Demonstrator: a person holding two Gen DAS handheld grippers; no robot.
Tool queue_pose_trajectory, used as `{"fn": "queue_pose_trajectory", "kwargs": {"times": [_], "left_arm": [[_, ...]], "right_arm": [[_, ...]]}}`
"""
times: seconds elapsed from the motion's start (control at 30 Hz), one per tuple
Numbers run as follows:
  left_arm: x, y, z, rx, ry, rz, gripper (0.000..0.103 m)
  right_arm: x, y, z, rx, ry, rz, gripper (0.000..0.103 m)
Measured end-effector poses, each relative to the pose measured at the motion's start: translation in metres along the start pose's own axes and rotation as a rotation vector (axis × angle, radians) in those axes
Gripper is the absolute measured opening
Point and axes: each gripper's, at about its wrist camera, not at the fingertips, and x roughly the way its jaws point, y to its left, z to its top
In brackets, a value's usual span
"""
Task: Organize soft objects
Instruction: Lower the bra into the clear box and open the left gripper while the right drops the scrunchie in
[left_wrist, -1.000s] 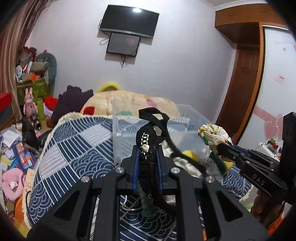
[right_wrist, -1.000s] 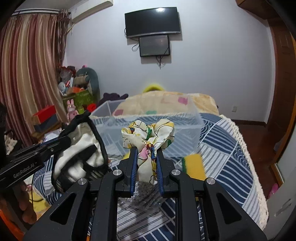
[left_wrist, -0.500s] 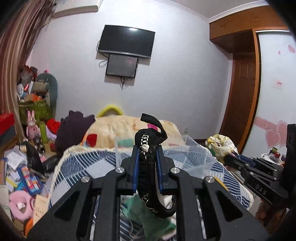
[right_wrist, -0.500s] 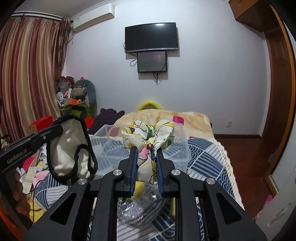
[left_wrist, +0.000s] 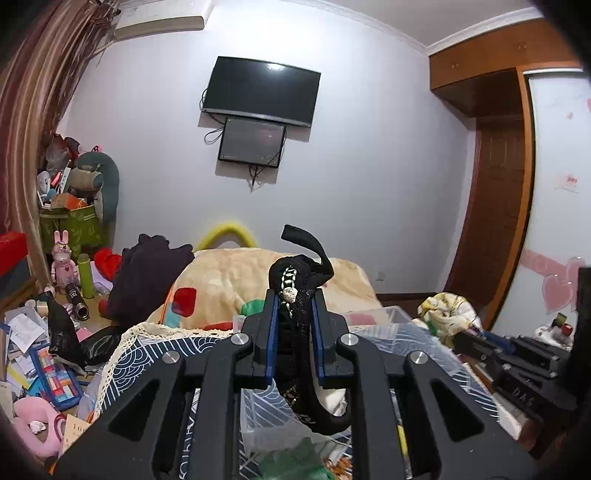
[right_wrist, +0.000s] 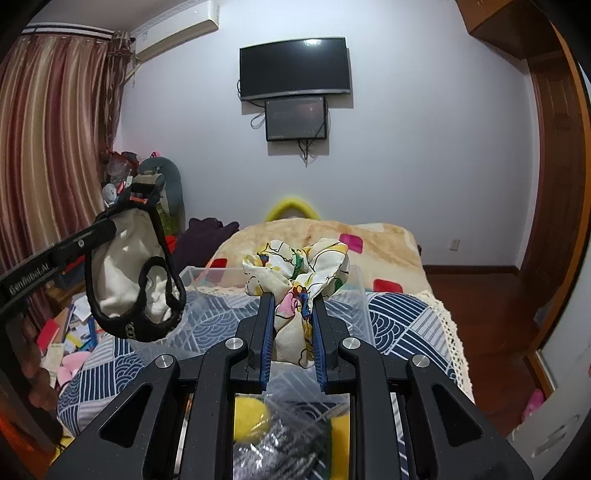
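My left gripper (left_wrist: 294, 308) is shut on a black-trimmed cream undergarment (left_wrist: 297, 275), whose black band curls up above the jaws and trails below them. In the right wrist view that garment (right_wrist: 125, 273) hangs in the air at the left from the left gripper (right_wrist: 142, 194). My right gripper (right_wrist: 293, 301) is shut on a bunched floral cloth (right_wrist: 295, 264), white with yellow, green and pink. From the left wrist view, the floral cloth (left_wrist: 448, 314) shows at the right, at the right gripper's tip. A clear plastic bin (right_wrist: 207, 280) stands on the bed below both.
The bed has a blue and white patterned cover (right_wrist: 402, 321) and a beige blanket (left_wrist: 229, 273) behind. A yellow item (right_wrist: 251, 413) and grey knit (right_wrist: 284, 446) lie under the right gripper. Clutter covers the floor (left_wrist: 33, 350) at the left. A wooden door (right_wrist: 550, 206) stands at the right.
Both grippers have risen with their cloths still held. The bin and bed have dropped lower in both views, and more wall shows.
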Motion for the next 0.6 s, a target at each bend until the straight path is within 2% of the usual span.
{"fn": "queue_pose_trajectory", "kwargs": {"times": [0.2, 0.43, 0.6], "left_arm": [[0.035, 0.005, -0.021, 0.006, 0.088, 0.041, 0.016], [0.063, 0.014, -0.038, 0.002, 0.245, 0.013, 0.016], [0.072, 0.012, -0.046, 0.019, 0.309, 0.013, 0.016]], "right_arm": [[0.021, -0.004, -0.002, 0.009, 0.072, 0.003, 0.017], [0.047, 0.005, -0.009, -0.036, 0.173, 0.001, 0.017], [0.063, 0.007, -0.009, -0.055, 0.229, 0.004, 0.017]]}}
